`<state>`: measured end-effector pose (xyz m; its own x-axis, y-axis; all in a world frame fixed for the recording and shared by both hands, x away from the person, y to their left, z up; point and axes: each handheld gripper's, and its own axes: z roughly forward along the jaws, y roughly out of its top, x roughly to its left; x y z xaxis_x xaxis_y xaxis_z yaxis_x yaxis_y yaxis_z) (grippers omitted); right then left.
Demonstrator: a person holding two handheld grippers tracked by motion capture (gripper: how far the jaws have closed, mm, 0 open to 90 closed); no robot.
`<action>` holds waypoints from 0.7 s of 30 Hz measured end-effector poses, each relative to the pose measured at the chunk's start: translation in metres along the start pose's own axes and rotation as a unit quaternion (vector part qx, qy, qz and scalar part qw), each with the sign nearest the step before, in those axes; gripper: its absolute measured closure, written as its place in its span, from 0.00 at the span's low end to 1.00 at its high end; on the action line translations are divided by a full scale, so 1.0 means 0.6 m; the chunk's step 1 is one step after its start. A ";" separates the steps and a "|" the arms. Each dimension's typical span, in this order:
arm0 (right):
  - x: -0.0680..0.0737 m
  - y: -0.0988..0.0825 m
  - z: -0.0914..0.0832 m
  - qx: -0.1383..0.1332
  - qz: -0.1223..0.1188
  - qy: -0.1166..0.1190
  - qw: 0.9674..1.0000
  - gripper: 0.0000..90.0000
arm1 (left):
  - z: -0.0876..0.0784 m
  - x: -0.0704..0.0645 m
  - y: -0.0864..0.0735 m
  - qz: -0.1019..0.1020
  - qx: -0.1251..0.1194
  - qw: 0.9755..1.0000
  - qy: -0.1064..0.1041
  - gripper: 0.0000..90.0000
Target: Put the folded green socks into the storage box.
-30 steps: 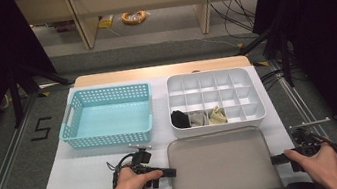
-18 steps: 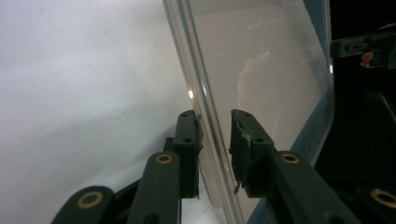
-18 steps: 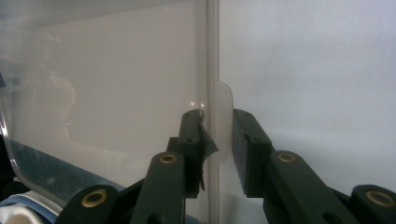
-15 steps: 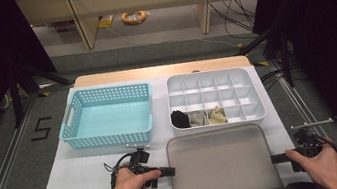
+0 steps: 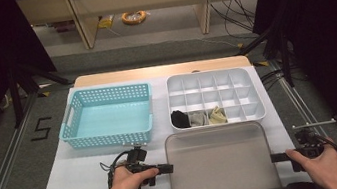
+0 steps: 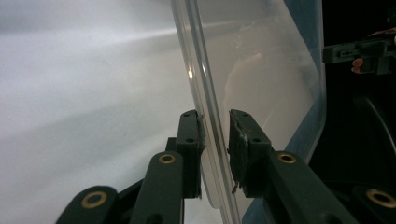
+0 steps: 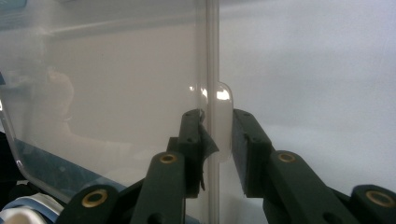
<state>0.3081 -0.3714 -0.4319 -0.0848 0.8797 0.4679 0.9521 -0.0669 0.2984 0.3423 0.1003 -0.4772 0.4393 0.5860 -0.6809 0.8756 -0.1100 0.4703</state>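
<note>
- One clear lid (image 5: 220, 165), lying flat at the near edge of the tabletop (image 5: 87, 175), between the two hands.
- One turquoise basket (image 5: 108, 116) at back left; one white divided box (image 5: 215, 96) at back right, just behind the lid.
- Box: three filled compartments in the front row, one black item (image 5: 179, 118), one grey item (image 5: 199, 118), one yellowish item (image 5: 217, 115); rest bare.
- Two grippers, one per hand, both level and pointing inward at the lid's side edges.
- Left gripper (image 5: 167, 168) at the lid's left edge; left gripper view shows the rim (image 6: 208, 121) running between its fingers (image 6: 189, 140), which have just been closing. One pad sits against the rim, a thin gap shows on the other side, so not pinched.
- Right gripper (image 5: 274, 158) at the lid's right edge; right gripper view shows the lid's tab (image 7: 223, 119) between the fingers (image 7: 247, 140), pads close on both sides, but I cannot tell if they press.
- Left forearm comes in low from bottom left, right hand (image 5: 321, 165) at bottom right.
- Cables trail from both grippers over the tabletop.
- Beyond the tabletop: floor with an orange coil (image 5: 134, 16).
</note>
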 end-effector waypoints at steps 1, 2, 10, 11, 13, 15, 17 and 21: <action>0.000 0.000 -0.001 0.001 0.002 0.001 1.000 0.84 | 0.000 -0.002 0.000 -0.005 -0.004 1.000 0.000 0.83; 0.000 0.000 -0.001 0.000 0.002 0.002 1.000 0.84 | -0.001 -0.003 0.000 -0.005 -0.005 1.000 -0.002 0.83; 0.005 -0.001 -0.006 0.001 -0.001 0.007 1.000 0.84 | -0.007 -0.006 -0.001 0.000 -0.007 1.000 -0.004 0.83; 0.004 -0.001 -0.007 0.000 -0.010 0.003 1.000 0.84 | -0.009 -0.008 0.000 0.002 -0.003 1.000 0.001 0.83; 0.016 -0.003 -0.010 0.005 0.034 0.008 0.999 0.84 | -0.012 -0.010 0.001 0.004 -0.003 1.000 0.005 0.83; 0.009 -0.002 -0.011 -0.005 -0.006 0.006 1.000 0.84 | -0.014 -0.011 0.002 0.007 -0.008 1.000 -0.002 0.83; 0.020 -0.004 -0.014 -0.006 0.031 0.008 0.999 0.84 | -0.016 -0.011 0.005 0.014 -0.008 1.000 -0.012 0.83; 0.018 0.001 -0.021 -0.005 0.007 0.006 1.000 0.84 | -0.020 -0.016 0.012 0.020 -0.017 1.000 -0.007 0.83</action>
<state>0.3040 -0.3681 -0.4163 -0.0758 0.8728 0.4822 0.9504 -0.0831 0.2997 0.3419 0.1032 -0.4604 0.4764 0.5702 -0.6693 0.8506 -0.1060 0.5151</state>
